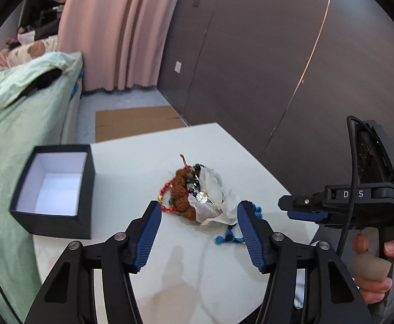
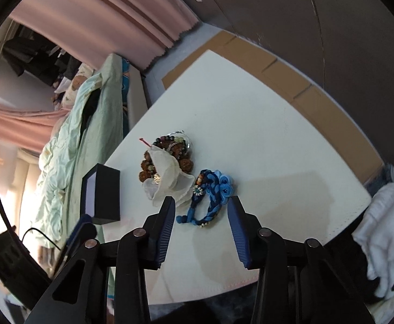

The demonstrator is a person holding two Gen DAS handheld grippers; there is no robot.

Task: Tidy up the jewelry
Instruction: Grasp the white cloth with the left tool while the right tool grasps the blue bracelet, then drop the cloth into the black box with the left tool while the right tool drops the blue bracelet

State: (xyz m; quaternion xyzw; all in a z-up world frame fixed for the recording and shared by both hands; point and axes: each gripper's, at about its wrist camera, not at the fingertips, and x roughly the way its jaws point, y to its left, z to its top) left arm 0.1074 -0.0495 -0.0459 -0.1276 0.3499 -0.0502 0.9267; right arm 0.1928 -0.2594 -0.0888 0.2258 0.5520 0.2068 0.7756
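Jewelry is lying heaped on a white table (image 1: 218, 145): brown beads (image 1: 182, 186), a white cloth (image 2: 169, 181), a blue braided bracelet (image 2: 210, 202). Both the left gripper (image 1: 199, 213) and right gripper (image 2: 201, 208) are hovering unclenched, grasping nothing, beside an open black box (image 1: 53, 189).

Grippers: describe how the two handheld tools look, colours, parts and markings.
Both grippers, left and right, are black plastic with angular linkage arms, silver pivot pins and ribbed blue pads on the jaws. Seen from the left wrist, the right tool's body carries white letters "D S", a small green light, a black cable looping over it, and a pistol-style handle with a beige trigger. No sleeve shows.
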